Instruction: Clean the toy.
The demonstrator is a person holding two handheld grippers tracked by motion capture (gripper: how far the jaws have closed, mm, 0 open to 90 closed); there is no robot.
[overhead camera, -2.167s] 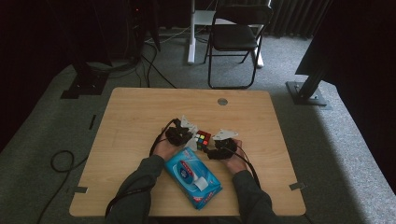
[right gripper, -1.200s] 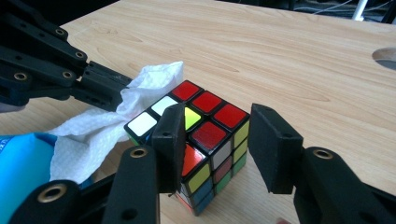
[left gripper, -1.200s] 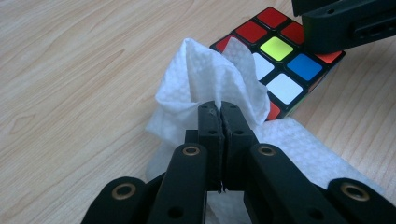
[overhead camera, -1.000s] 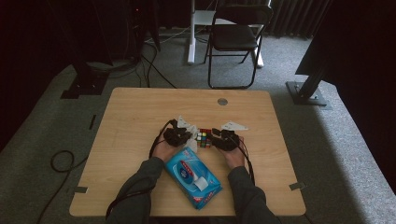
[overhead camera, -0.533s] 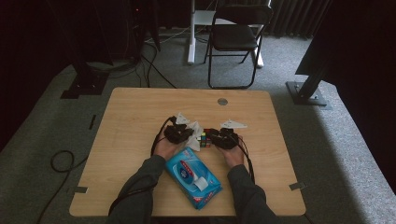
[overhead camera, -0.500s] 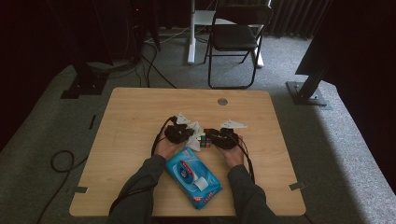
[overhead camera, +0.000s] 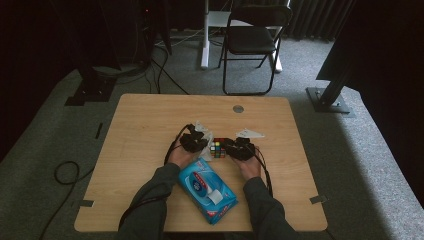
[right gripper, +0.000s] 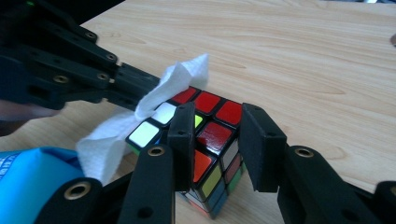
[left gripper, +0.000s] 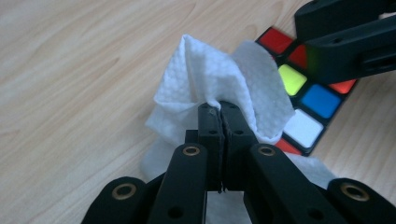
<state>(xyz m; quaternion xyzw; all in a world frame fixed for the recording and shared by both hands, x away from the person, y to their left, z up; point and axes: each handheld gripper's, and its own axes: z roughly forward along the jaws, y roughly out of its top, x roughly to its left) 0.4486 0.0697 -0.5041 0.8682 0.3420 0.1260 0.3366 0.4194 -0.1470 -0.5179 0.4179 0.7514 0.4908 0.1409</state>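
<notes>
The table (overhead camera: 150, 125) carries, close to its near edge, a blue pack of wipes (overhead camera: 207, 189) between the person's forearms, and just beyond it, about midway between the left and right edges, sits the puzzle cube (right gripper: 205, 144). The right gripper (right gripper: 217, 140) has just been closing its jaws, and they now clamp one corner of the cube between the pads (the cube rests on the wood, steadied), where a second ago they stood wider around it. The left gripper (left gripper: 219, 112) has its jaws pressed together on a bunched white wipe (left gripper: 210, 79) that lies against the cube's top face, so wiping the cube looks ready to go on.
</notes>
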